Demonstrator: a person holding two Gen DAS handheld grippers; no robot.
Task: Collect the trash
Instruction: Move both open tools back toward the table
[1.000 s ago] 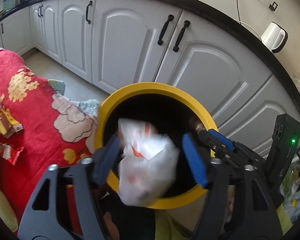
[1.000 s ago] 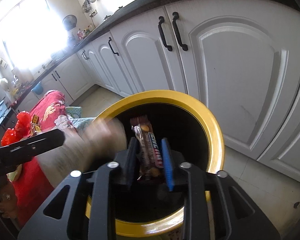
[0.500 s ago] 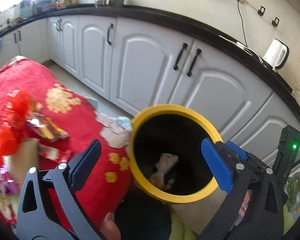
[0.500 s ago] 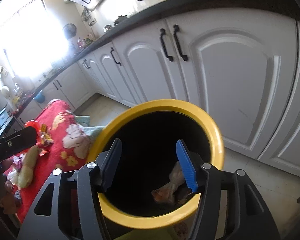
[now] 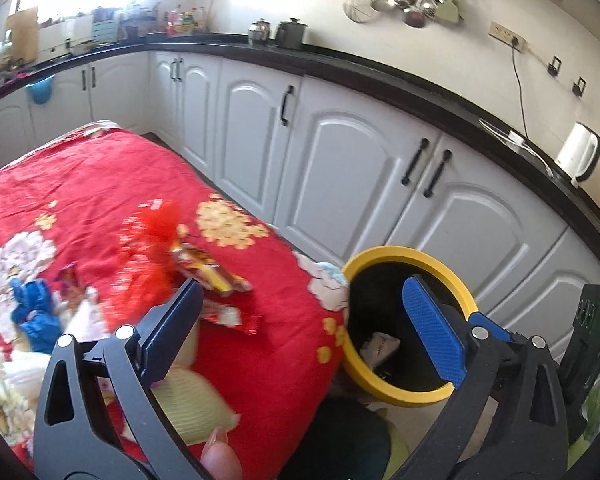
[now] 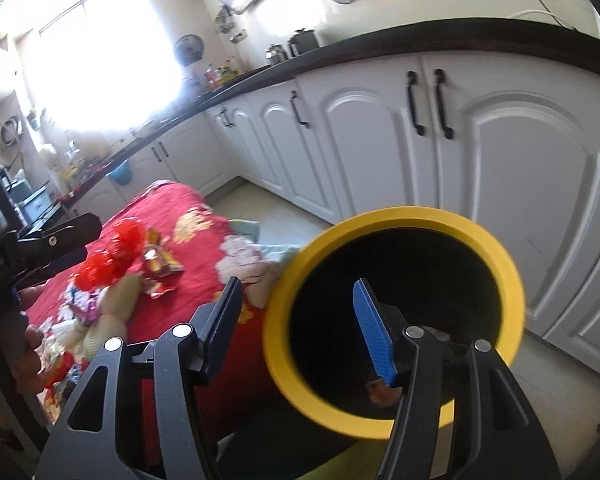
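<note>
Beside the yellow bin (image 5: 410, 322), at the edge of the red flowered tabletop (image 5: 100, 176): left gripper (image 5: 300, 328) spread wide and empty, right gripper (image 6: 296, 320) partly spread and empty too, hanging over the bin's mouth. Down inside the bin, a white wrapper (image 5: 380, 350) already dropped. Still out on the cloth: snack wrappers (image 5: 216, 280), a red mesh tuft (image 5: 160, 232), a blue scrap (image 5: 36, 316), pale crumpled pieces nearer the person.

Likely trouble, judged from this: thin foil slipping flat under the fingers (image 5: 172, 332) and dragging the loose cloth instead. Light mesh snagging on a pad and refusing to fall. Bin close against the tabletop edge, so easily knocked by a returning gripper. Blur over the near pile, so easy to misjudge a pinch.
</note>
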